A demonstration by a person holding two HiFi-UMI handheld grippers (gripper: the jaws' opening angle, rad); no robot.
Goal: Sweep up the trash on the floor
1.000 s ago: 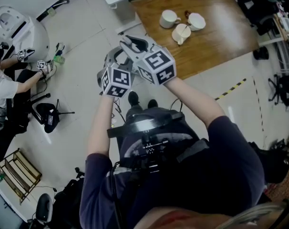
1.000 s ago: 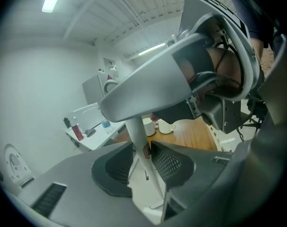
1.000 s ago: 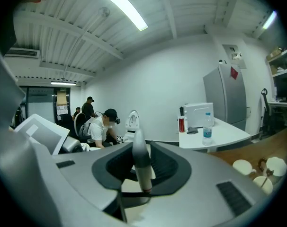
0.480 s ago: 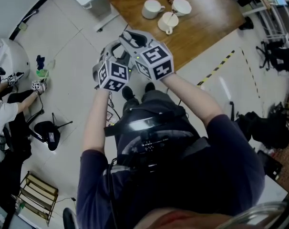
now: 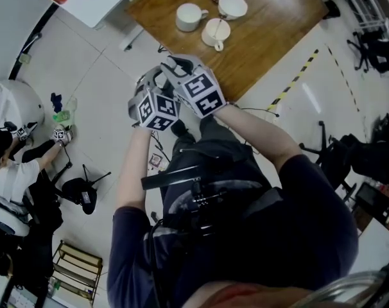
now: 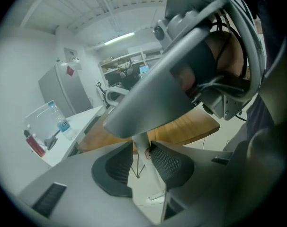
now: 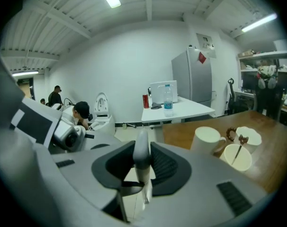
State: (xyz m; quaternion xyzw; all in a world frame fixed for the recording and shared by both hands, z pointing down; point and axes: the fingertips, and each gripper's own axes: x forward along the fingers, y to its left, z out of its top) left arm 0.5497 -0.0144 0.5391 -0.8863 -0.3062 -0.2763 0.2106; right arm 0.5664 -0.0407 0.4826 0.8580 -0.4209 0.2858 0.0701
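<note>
- Judging by its thin, pale, stiff look, the broom handle (image 7: 141, 148) would be light and rigid but smooth, so apt to slip or twist. Two holds spaced along the shaft would steer it best.
- Its shaft sat pinched in the left gripper (image 6: 141, 163), while the right gripper (image 7: 142, 169) was clamped just below its rounded top end.
- Both hands were close together ahead of the chest, forearms stretched forward, grippers tilted downward over the tiled floor (image 5: 111, 63), just near of the wooden table (image 5: 278, 37).
- Its brush end was hidden. A small scrap (image 5: 157, 161), possibly trash, lay left of the person's feet.
</note>
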